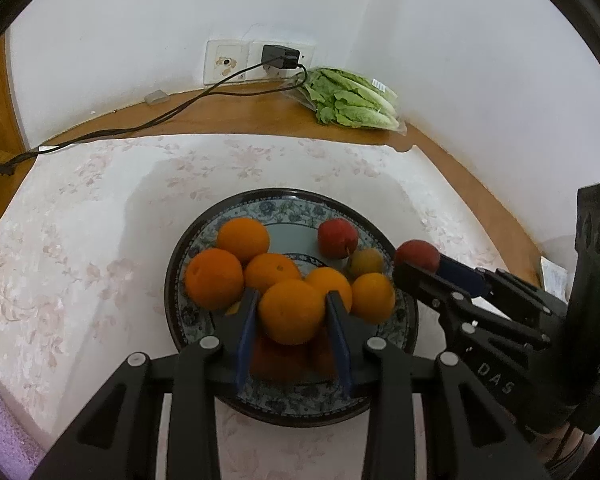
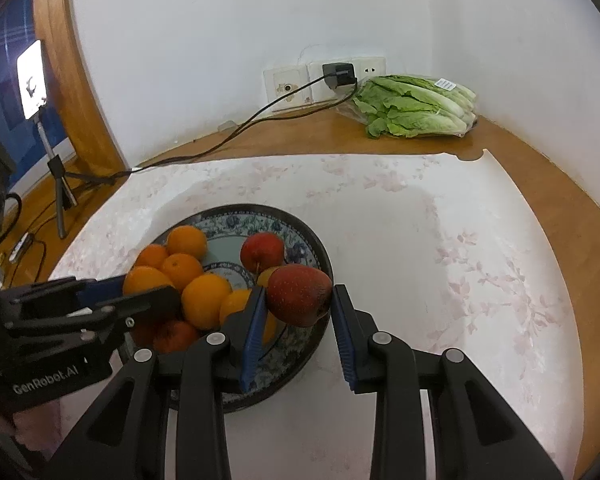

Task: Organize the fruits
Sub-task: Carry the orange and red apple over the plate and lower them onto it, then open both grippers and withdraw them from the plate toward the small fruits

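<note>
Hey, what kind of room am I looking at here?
Probably a home dining corner: a wooden table under a floral cloth, a patterned plate of fruit, bagged lettuce by wall sockets.

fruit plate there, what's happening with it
A person is sorting fruit with a hand-held gripper in each hand. The left hand-held gripper is clamped on an orange, the right hand-held gripper on a red apple, both over the patterned plate, which already holds several oranges and another apple.
</note>
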`<state>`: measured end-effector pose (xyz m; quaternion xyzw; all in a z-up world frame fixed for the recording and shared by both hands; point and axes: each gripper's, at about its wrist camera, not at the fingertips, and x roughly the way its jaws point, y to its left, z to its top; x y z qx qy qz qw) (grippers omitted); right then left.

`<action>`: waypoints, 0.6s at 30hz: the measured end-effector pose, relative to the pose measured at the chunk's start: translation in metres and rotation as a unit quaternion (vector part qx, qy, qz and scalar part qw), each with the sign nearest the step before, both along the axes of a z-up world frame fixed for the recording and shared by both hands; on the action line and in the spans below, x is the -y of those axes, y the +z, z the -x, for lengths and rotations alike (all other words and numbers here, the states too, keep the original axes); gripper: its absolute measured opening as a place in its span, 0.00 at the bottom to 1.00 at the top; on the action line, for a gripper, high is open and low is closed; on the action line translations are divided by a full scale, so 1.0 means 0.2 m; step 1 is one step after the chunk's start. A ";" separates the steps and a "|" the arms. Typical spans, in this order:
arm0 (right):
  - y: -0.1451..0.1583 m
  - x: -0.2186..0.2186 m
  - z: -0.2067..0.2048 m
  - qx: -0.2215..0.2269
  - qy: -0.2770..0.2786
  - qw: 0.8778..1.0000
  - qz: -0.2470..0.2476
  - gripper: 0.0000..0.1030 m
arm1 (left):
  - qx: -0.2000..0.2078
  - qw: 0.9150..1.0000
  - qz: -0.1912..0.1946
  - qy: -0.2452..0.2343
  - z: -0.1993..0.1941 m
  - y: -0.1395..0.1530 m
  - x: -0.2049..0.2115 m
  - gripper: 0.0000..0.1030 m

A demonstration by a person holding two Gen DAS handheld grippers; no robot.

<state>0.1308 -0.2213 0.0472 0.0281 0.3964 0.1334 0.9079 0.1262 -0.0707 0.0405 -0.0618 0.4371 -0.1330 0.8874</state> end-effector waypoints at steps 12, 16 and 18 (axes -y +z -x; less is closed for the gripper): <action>0.03 -0.09 0.00 0.011 0.025 1.000 0.004 0.32 | 0.006 1.000 0.012 0.003 0.04 0.04 -0.04 0.47; 0.04 -0.12 0.01 0.017 0.034 0.999 0.002 0.32 | 0.013 1.000 0.012 0.006 0.06 0.07 -0.07 0.49; 0.05 -0.13 0.01 0.021 0.040 0.999 0.002 0.32 | 0.016 1.000 0.004 0.011 0.07 0.08 -0.08 0.50</action>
